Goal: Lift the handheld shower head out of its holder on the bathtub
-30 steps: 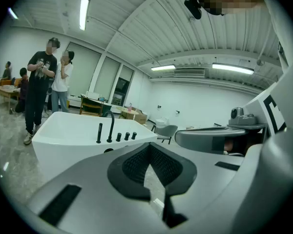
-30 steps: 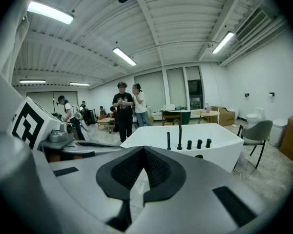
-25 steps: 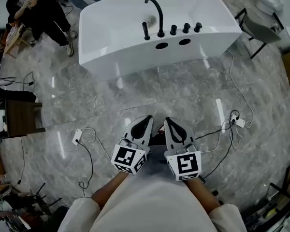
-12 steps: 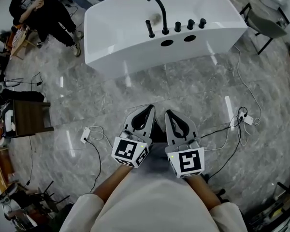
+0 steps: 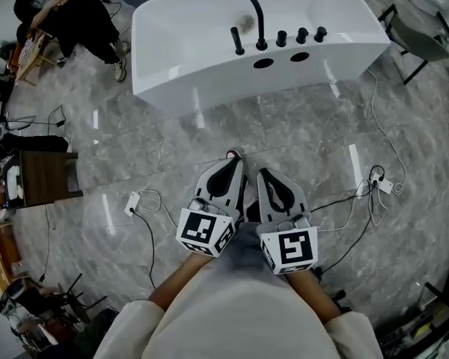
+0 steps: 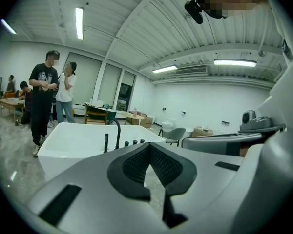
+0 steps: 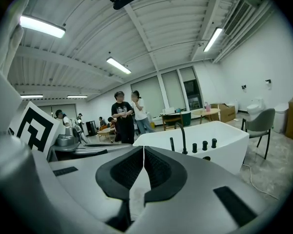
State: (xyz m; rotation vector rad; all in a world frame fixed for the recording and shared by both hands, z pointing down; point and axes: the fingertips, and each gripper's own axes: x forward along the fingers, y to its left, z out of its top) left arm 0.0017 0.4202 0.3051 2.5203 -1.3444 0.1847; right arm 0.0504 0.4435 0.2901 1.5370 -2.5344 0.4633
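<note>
Task not started. Shower head (image 5: 238, 41) upright in holder on bathtub (image 5: 179, 58) rim, upper middle of head view. Left gripper (image 5: 233, 158), right gripper (image 5: 263, 175) at frame centre, jaws pressed together, empty, well apart from bathtub. Approach, grasp, lift all left.

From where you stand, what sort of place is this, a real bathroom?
Probably not: more an open lab or workshop hall. The white bathtub stands alone on a stone-look floor, cabled power strips lie about, and people stand beyond it.
</note>
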